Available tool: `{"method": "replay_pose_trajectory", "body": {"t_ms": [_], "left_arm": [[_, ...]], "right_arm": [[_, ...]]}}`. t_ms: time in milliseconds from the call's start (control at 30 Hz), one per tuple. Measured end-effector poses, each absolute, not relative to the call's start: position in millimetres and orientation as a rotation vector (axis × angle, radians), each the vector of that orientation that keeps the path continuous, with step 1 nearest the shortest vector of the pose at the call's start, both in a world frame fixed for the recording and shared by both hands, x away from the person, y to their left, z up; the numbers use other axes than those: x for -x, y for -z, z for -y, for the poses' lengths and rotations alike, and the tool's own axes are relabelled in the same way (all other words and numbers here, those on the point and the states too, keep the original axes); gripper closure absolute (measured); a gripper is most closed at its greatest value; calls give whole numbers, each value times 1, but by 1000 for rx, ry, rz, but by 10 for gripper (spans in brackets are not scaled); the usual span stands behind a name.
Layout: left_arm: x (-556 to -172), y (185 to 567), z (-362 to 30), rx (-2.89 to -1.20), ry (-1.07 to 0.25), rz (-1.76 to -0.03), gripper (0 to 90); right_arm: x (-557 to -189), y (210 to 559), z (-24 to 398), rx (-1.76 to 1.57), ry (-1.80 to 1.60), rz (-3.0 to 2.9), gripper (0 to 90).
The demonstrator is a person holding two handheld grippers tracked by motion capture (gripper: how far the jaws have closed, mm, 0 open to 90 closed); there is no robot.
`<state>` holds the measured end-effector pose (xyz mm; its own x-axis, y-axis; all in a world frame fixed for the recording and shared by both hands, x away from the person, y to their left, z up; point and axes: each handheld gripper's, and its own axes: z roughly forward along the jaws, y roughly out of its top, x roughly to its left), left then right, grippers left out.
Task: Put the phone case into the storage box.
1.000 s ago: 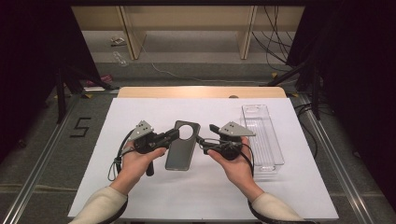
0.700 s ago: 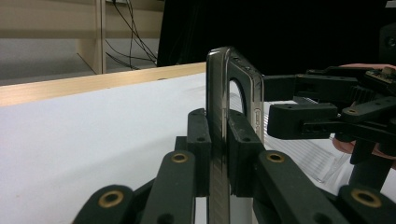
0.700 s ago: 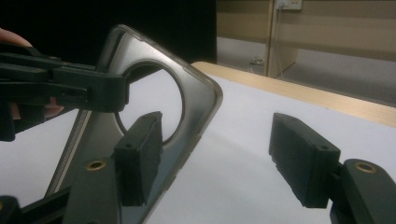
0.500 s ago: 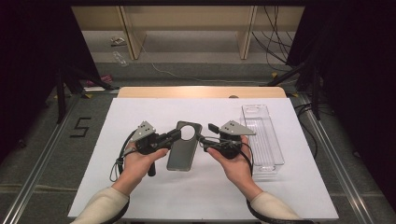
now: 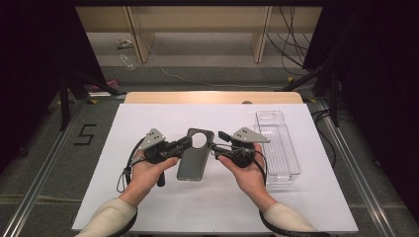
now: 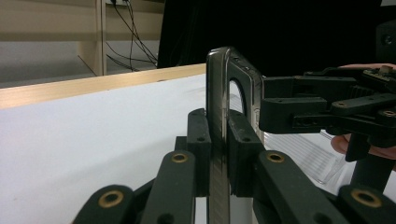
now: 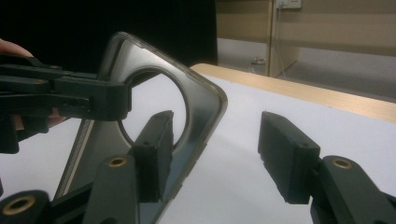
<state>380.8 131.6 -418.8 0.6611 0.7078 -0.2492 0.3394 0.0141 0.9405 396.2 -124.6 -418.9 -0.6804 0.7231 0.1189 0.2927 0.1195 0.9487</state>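
A smoky grey translucent phone case [image 5: 192, 160] with a round camera hole is held above the white sheet. My left gripper [image 5: 185, 142] is shut on its left long edge; the left gripper view shows the case [image 6: 219, 93] edge-on, clamped between the pads of the left gripper [image 6: 218, 135]. My right gripper [image 5: 217, 140] is at the case's upper right corner, and its jaws have just been closing. In the right gripper view the case [image 7: 205, 102] reaches into the gap of the right gripper [image 7: 215, 140]. Its pads [image 7: 287, 158] do not press on it.
A clear plastic tray [image 5: 279, 143] lies on the white sheet [image 5: 222, 207] just right of my right hand. The wooden table edge [image 5: 212, 97] runs along the far side. Cables and shelf legs stand on the floor beyond.
The right gripper's jaws stand closer together than before. Both hands and the case have kept their place.
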Motion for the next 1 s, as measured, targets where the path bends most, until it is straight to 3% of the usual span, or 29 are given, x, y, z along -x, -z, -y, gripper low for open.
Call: {"method": "replay_pose_trajectory", "body": {"t_ms": [467, 1000], "left_arm": [[-381, 419, -131, -1590, -361, -881, 810], [-380, 420, -129, -1589, -363, -875, 810]], "right_arm": [[-396, 419, 125, -1005, -1606, -2024, 650], [-396, 419, 125, -1054, -1629, -2023, 768]]}}
